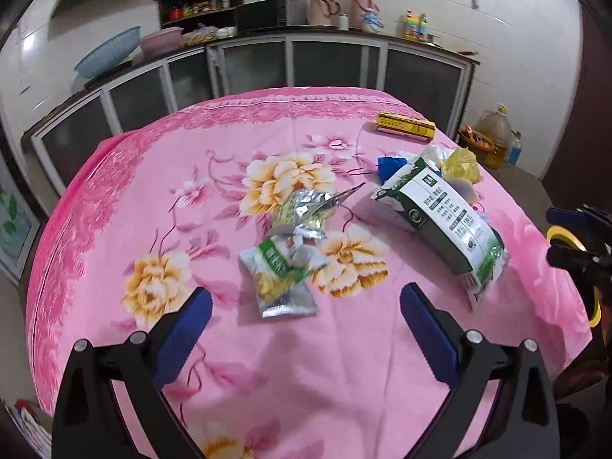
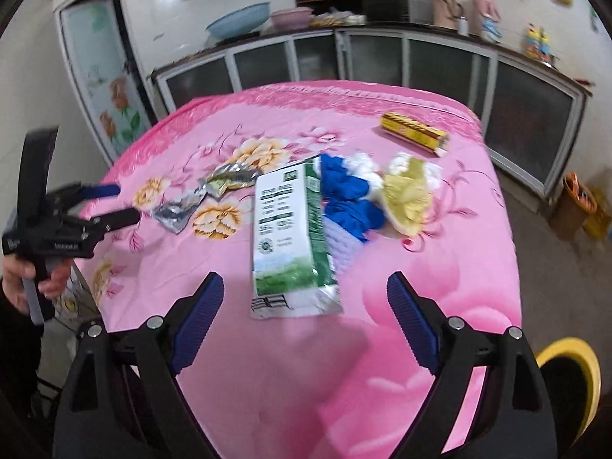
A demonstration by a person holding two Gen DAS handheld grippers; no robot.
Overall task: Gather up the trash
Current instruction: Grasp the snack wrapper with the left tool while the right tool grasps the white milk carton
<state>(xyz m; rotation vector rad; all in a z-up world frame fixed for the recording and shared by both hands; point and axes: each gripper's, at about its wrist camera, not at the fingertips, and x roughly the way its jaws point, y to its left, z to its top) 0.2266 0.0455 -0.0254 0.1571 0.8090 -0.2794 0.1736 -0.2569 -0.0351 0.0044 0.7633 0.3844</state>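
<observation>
- The left tongs (image 1: pixel 306 308) are held with the jaws wide apart above the counter (image 1: pixel 114 199), which is covered by a pink flowered cloth; nothing is gripped between them.
- Just ahead of the left tongs, a green-and-silver snack wrapper (image 1: pixel 281 275) is seen lying flat, and a crumpled silver foil wrapper (image 1: pixel 306 208) lies touching its far end.
- The right tongs (image 2: pixel 306 302) are likewise spread wide, with nothing clamped between the blue pads (image 2: pixel 201 315).
- A flattened green-and-white milk carton (image 2: pixel 290 229) is seen lying directly ahead of the right tongs, its near end between the two fingertips in the picture but untouched by them.
- Crumpled blue plastic (image 2: pixel 346 195), white paper and a yellow wad (image 2: pixel 409 197) are piled beside the carton's far side.
- A long yellow box (image 2: pixel 415 134) lies apart near the far edge.
- A yellow-rimmed bin (image 2: pixel 570 375) is seen beside the counter, at the right.
</observation>
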